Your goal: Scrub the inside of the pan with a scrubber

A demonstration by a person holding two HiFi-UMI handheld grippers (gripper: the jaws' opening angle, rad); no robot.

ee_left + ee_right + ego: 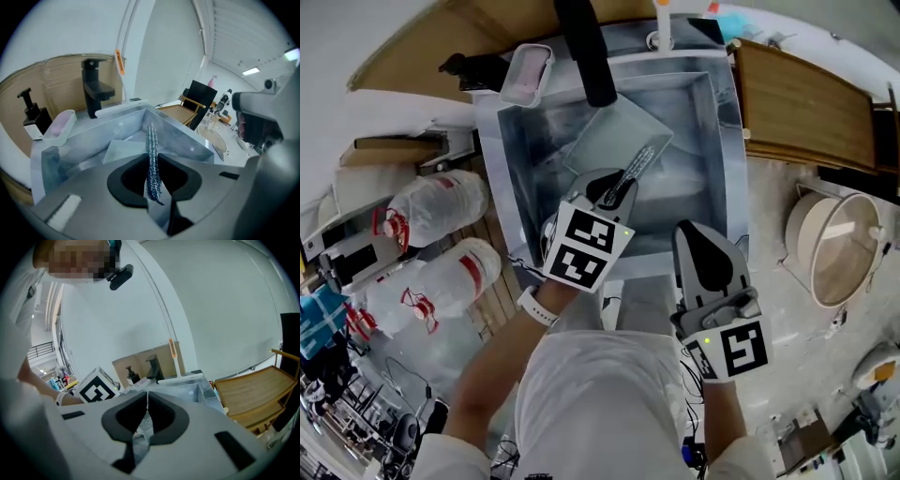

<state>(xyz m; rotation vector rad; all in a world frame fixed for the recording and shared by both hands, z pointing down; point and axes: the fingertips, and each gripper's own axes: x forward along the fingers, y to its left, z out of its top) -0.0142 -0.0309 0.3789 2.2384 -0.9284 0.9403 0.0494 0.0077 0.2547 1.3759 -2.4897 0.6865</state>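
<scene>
Outside the near rim of the stainless steel sink (724, 141), the right gripper (694, 230) is held back, jaws together on nothing. Over the sink's middle, the left gripper (614, 192) clamps a flat steel-mesh scrubber (636, 171), its long axis pointing onward at the shallow rectangular grey pan (614, 131) tilted toward the sink's far wall. Whether the scrubber touches the pan cannot be told.

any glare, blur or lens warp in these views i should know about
Head view: wide-angle bowing curves the sink rim, and its steel shows a soft sheen, no harsh glare. Left gripper view: fisheye with black corners; the scrubber is sharp, while the ceiling lights blow out. Right gripper view: the same fisheye vignette, with the near foreground slightly soft.
</scene>
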